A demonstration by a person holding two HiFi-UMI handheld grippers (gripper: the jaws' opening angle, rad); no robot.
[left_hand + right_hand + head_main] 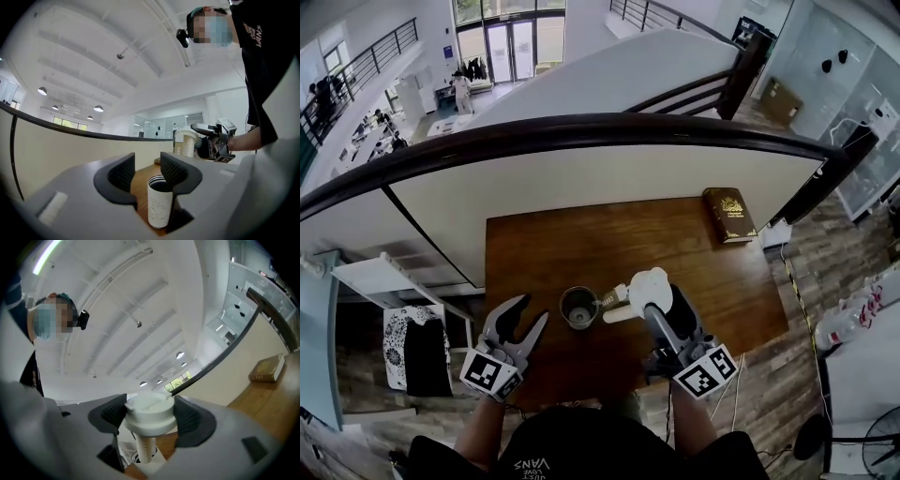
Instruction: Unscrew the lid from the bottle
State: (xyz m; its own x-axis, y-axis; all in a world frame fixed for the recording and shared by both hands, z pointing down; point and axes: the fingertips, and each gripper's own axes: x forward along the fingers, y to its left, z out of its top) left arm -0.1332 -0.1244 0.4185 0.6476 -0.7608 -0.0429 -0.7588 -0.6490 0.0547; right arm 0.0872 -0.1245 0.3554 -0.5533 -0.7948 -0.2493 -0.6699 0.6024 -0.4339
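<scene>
Lid [648, 284] is clamped in right gripper [149, 414], clear of the open bottle [579, 307] on the table [712, 281]; left gripper [147, 169] is held agape, empty, so the unsteadied bottle could be knocked over.

Table [581, 244] backs onto a curved railing [581, 131] on its far side. Bottle [579, 307] stands upright on the table, about mid-width, toward the near edge. Book [729, 215] lies flat at the far right corner, well apart from the bottle. Left gripper [532, 312] is just left of the bottle, not touching it. Right gripper [649, 292] is just right of the bottle, with the lid [149, 408] between its jaws, off the table, stem end toward the bottle.
</scene>
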